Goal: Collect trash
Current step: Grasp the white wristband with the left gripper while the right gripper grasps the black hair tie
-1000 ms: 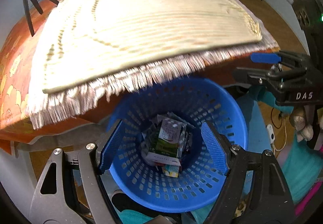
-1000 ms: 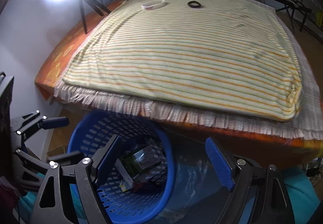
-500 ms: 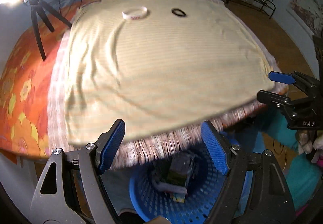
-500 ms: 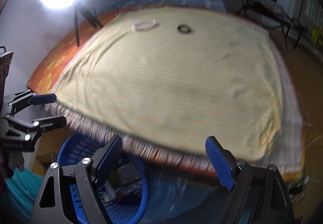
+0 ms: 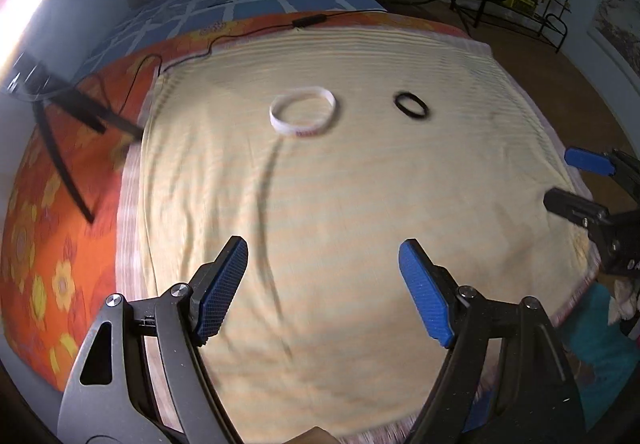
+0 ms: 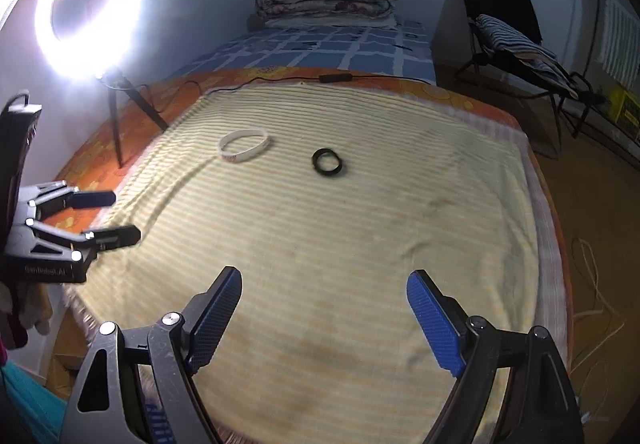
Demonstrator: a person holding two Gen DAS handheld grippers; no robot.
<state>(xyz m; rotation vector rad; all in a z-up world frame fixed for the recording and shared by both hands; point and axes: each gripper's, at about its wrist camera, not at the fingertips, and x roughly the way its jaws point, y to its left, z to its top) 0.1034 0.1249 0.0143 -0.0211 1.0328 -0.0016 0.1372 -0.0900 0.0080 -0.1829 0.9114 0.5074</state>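
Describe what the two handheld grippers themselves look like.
Both match. The left gripper and right gripper each have black angular frames with triangular cut-outs, silver screw heads at the joints, and blue textured finger pads. White lettering marks the bodies. No cables or sleeves show.

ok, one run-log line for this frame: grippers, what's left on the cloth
left gripper: open, empty | right gripper: open, empty | striped cloth: white wristband, black ring | both untouched
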